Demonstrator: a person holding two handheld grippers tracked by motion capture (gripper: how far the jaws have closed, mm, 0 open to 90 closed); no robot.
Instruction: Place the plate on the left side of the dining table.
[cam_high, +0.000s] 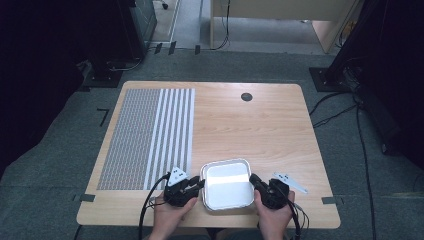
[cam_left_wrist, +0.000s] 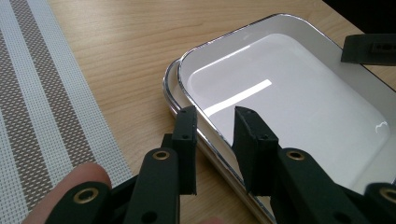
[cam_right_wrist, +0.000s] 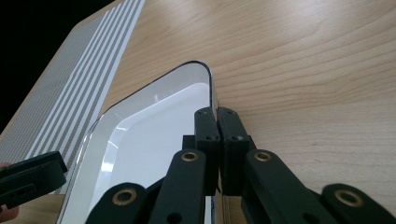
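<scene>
The left gripper (cam_high: 199, 184) is black, with a grey three-cornered plate (cam_high: 176, 176) on top at its 11 o'clock, dotted with small holes; a black cable (cam_high: 148, 202) loops from it toward 7 o'clock. The right gripper (cam_high: 253, 180) is black too, its grey plate (cam_high: 290, 182) at 2 o'clock; its cable (cam_high: 298, 220) trails toward 5 o'clock. Close up, the fingers (cam_left_wrist: 185, 140) are matt black square blocks with small screw holes, on flat black links pinned by brass-ringed rivets (cam_left_wrist: 161, 154); forearms bare, no sleeves.

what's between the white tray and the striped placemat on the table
Only bare wood of the table: in the high view and the left gripper view a strip separates the white tray from the striped placemat.
</scene>
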